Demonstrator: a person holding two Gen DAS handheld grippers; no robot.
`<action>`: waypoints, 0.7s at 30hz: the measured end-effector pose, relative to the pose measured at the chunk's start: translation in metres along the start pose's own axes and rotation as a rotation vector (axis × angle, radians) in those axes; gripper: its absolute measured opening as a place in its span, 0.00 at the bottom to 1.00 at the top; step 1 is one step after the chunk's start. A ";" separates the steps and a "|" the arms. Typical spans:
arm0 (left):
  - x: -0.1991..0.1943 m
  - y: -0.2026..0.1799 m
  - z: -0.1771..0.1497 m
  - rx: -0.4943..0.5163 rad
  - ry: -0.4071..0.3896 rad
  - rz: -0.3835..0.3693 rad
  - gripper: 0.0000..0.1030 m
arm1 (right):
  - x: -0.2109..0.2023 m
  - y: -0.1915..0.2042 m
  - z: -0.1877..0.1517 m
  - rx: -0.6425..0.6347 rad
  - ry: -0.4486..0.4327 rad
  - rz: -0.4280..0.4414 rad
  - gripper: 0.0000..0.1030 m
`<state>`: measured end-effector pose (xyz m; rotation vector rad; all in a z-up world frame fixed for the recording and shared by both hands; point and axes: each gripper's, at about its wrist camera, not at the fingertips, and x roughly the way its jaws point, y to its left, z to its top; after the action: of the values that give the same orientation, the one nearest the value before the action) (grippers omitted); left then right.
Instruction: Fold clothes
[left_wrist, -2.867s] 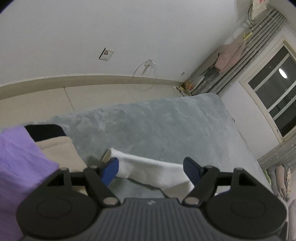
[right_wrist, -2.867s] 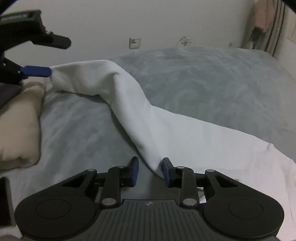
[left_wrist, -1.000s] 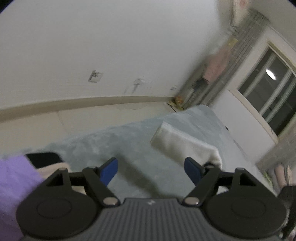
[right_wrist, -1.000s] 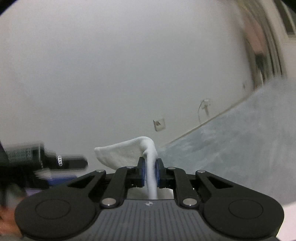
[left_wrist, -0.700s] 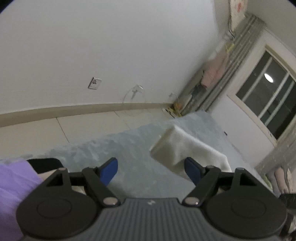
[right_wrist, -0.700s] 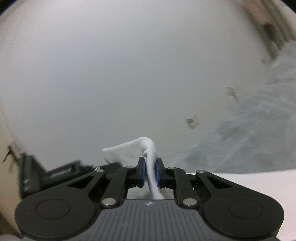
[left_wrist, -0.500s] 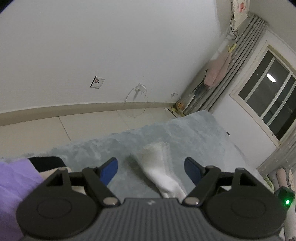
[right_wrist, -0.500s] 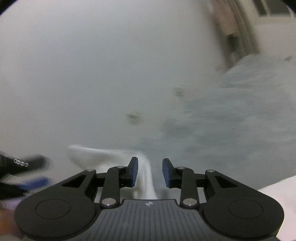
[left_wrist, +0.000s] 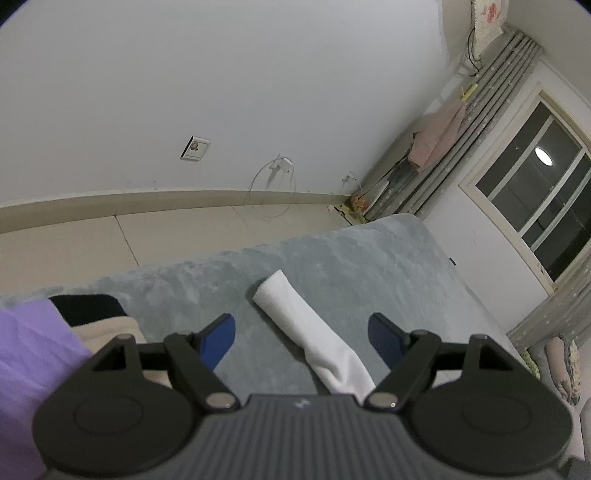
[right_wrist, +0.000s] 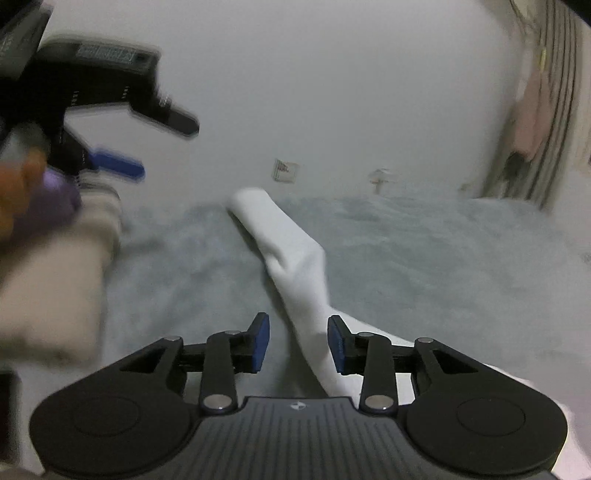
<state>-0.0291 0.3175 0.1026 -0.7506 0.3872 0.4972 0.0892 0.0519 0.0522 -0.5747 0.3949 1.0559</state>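
Note:
A white garment (left_wrist: 306, 328) lies on the grey bed cover (left_wrist: 369, 266), its sleeve stretched away from me in a long strip. In the left wrist view my left gripper (left_wrist: 302, 332) hangs open above it, nothing between its blue pads. In the right wrist view the white garment (right_wrist: 291, 251) runs between the jaws of my right gripper (right_wrist: 298, 343), which are opening; the pads stand apart from the cloth. The left gripper (right_wrist: 110, 162) shows blurred at the upper left of that view.
A stack of folded clothes sits at the left: purple (left_wrist: 33, 354), black (left_wrist: 85, 304) and beige (right_wrist: 48, 288). Beyond the bed are a white wall with a socket (left_wrist: 195, 147), grey curtains (left_wrist: 454, 147) and a dark window (left_wrist: 539, 206).
My right gripper held the white sleeve up, swung it down onto the bed and let go; its jaws have parted. The sleeve now lies flat. The left gripper stayed open and still.

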 end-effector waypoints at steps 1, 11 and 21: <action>0.001 -0.001 0.000 0.003 0.002 -0.002 0.76 | -0.003 0.005 -0.005 -0.038 0.007 -0.035 0.39; 0.004 -0.001 -0.003 -0.003 0.021 -0.007 0.76 | 0.039 0.036 -0.026 -0.422 0.099 -0.367 0.70; 0.009 0.002 -0.003 -0.021 0.037 -0.005 0.76 | 0.061 0.047 0.004 -0.393 -0.066 -0.373 0.24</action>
<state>-0.0238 0.3188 0.0949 -0.7817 0.4150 0.4835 0.0743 0.1148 0.0092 -0.9220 0.0135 0.7899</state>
